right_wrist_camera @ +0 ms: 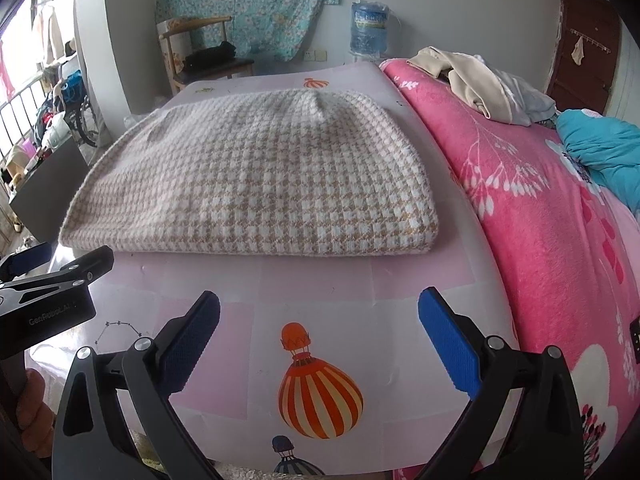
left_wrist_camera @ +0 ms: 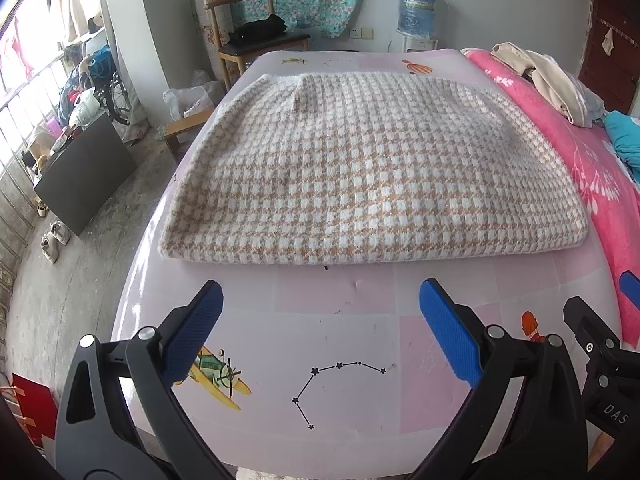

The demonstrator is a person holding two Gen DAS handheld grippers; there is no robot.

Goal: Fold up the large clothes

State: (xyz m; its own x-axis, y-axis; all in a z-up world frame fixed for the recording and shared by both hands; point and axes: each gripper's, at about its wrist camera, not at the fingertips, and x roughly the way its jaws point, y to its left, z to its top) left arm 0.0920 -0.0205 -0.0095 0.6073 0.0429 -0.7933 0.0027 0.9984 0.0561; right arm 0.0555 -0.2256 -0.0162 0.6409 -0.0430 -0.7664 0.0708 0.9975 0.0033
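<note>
The checked sweater [left_wrist_camera: 372, 168] lies folded into a thick rectangle on the pink mat [left_wrist_camera: 340, 320], its near folded edge facing both tools, w/ bare mat between. It sits flat, tan-and-white houndstooth, a bit humped toward the far end.

Left gripper [left_wrist_camera: 320, 328] hangs over the near part of the mat, its 2 blue pads spread wide, nothing between them; an airplane print [left_wrist_camera: 218, 376] and a star-line drawing [left_wrist_camera: 340, 384] show below it. Right gripper [right_wrist_camera: 320, 336] is just beside it on the right, also spread wide and empty, above a striped balloon print [right_wrist_camera: 320, 396]. Neither touches the sweater.

Right of the mat runs a pink floral blanket [right_wrist_camera: 540, 220] w/ a heap of beige clothes [right_wrist_camera: 472, 84] and sth teal [right_wrist_camera: 604, 152] on it. Far back: a wooden chair [left_wrist_camera: 256, 36] and a water jug [left_wrist_camera: 418, 10] by the wall.
</note>
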